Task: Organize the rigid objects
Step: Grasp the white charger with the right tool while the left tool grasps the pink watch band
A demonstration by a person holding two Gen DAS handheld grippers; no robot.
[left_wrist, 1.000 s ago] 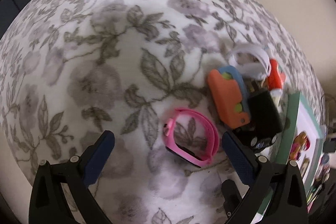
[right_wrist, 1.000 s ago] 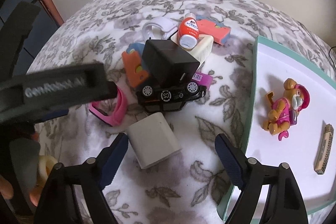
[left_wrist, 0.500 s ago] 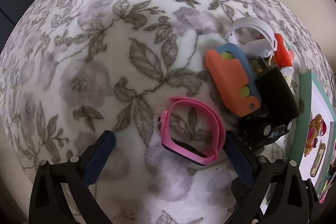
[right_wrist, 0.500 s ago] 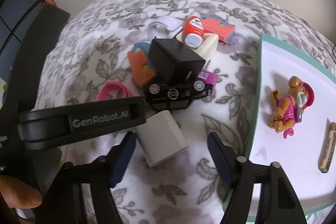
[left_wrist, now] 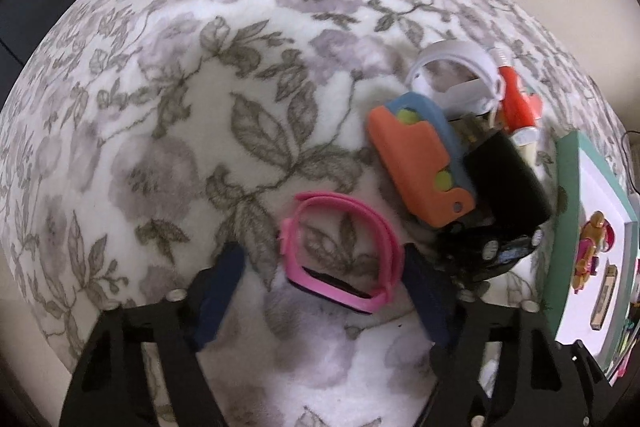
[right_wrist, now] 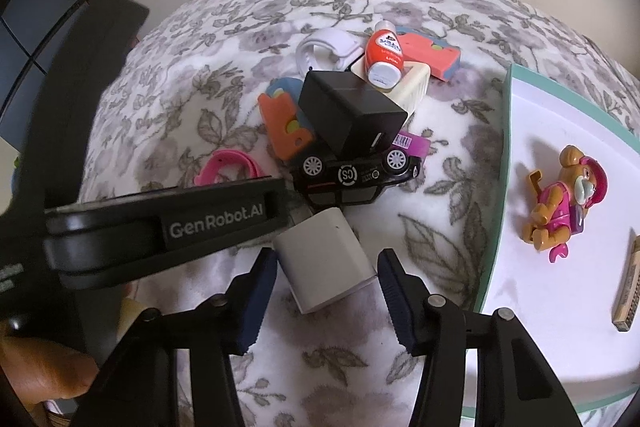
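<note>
A pink watch band (left_wrist: 340,259) lies on the floral blanket, inside my left gripper (left_wrist: 324,259). The jaws are closing; the right pad is at the band's edge and the left pad still stands off it. In the right wrist view a white charger block (right_wrist: 328,263) lies between the fingers of my right gripper (right_wrist: 327,259). Those jaws are closing too, with the pads almost at the block's sides. Beyond lies a pile: an orange-and-blue toy (left_wrist: 416,163), a black charger (right_wrist: 352,111) on a black toy car (right_wrist: 352,175), a white band (right_wrist: 328,47) and a red bottle (right_wrist: 384,55).
A white tray with a teal rim (right_wrist: 508,147) lies to the right, holding a dog figure (right_wrist: 568,195) and a small harmonica (right_wrist: 630,283). The left gripper's black body (right_wrist: 160,227) crosses the right wrist view at left, with a person's hand (right_wrist: 40,367) below it. A wall stands behind.
Both pairs of jaws have narrowed, the left around the pink band, the right around the white charger block. The left gripper's body has shifted rightward across the right wrist view.
</note>
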